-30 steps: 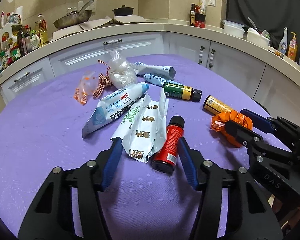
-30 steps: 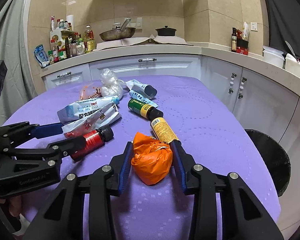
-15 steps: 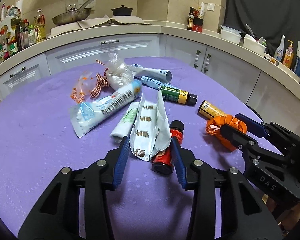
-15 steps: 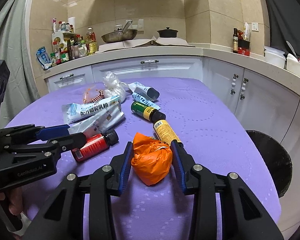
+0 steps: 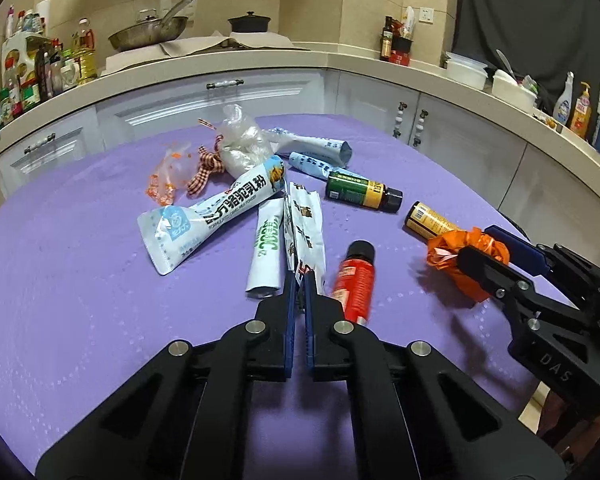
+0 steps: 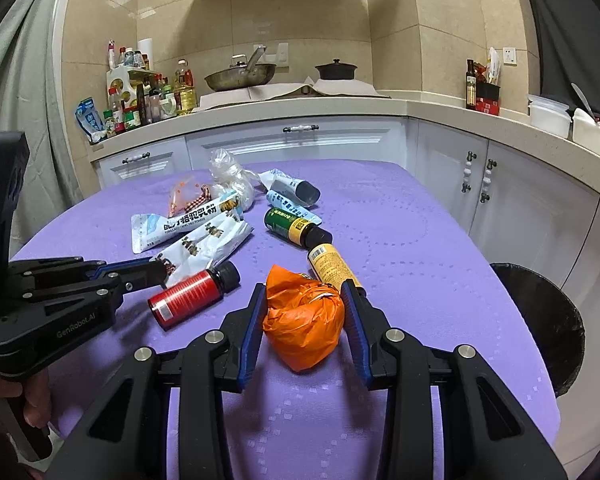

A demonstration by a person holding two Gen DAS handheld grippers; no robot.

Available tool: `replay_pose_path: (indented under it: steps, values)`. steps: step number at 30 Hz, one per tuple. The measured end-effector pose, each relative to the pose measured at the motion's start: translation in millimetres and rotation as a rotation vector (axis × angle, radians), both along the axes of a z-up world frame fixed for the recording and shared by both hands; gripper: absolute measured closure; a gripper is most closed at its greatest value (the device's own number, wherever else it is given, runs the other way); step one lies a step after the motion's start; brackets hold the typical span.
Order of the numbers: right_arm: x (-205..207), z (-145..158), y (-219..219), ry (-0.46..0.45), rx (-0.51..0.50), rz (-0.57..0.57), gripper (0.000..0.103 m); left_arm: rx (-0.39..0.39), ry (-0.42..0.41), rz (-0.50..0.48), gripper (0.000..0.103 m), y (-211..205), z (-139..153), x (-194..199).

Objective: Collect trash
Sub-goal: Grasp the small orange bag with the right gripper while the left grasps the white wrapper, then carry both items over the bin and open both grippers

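Change since earlier frame: your left tool has just been closing and now pinches the near end of the white printed wrapper; the red bottle, earlier between its fingers, now lies just outside the right finger.
Meaning for task: judged, the wrapper is secured and ready to lift; the red bottle is left for another pass.

Left wrist view
- Left tool: closed on the wrapper's edge.
- Right tool: at right, clamped around the orange bag.
- Other trash: milk-powder pouch, green-lettered sachet, green-label bottle, yellow-label bottle, clear plastic bag, all loose on the bench.

Right wrist view
- Right tool: fingers pressing both sides of the orange bag, which rests on the bench.
- Left tool: at left, tips on the wrapper.
- Bin: black-lined, beside the bench's right edge, below its level.

Surface and room
- Bench: purple embossed cover.
- Room: kitchen; you have white cabinets, a pan and a dark pot on the far worktop.
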State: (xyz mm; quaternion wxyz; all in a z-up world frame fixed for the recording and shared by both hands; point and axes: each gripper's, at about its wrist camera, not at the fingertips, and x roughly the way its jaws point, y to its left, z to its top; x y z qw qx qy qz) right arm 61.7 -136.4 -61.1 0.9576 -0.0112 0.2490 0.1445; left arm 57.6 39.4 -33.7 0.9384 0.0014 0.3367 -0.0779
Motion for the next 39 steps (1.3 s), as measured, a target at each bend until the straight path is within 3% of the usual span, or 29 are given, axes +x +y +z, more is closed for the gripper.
replay_pose_path:
  steps: [11,18,27,39]
  values:
    - [-9.2,17.6,-14.7,-0.057,0.016,-0.027,0.065,0.007,-0.100,0.006,0.101,-1.5,30.5,-23.3]
    - [-11.4,24.8,-41.5,-0.085,0.025,-0.092,0.065,0.023,-0.159,-0.043,0.101,-25.2,51.2,-26.8]
    - [-11.3,38.2,-101.6,-0.139,0.018,-0.246,0.065,0.035,-0.197,-0.160,0.101,-87.1,65.2,-13.9]
    - [5.4,35.3,-190.3,-0.153,0.003,-0.439,0.065,0.045,-0.195,-0.329,0.101,-188.7,59.4,17.0]
